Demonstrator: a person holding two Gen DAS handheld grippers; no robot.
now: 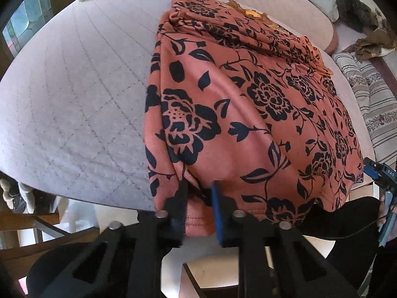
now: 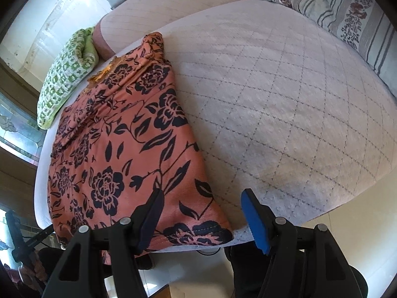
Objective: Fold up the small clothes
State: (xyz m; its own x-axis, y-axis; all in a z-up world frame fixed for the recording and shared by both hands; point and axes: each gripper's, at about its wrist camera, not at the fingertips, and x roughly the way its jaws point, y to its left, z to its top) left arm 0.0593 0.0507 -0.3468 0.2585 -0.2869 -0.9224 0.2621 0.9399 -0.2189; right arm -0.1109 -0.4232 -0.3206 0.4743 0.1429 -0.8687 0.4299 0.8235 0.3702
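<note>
I am pinching the near hem of the orange floral garment between my left gripper, while my right gripper is hanging spread wide astride its near corner, which I judge needs clamping before lifting forward across the quilted cushion.

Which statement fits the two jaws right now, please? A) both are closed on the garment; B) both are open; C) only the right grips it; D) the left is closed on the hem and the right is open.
D: the left gripper pinches the hem of the orange black-flowered garment, while the right gripper is spread wide around its corner.
</note>
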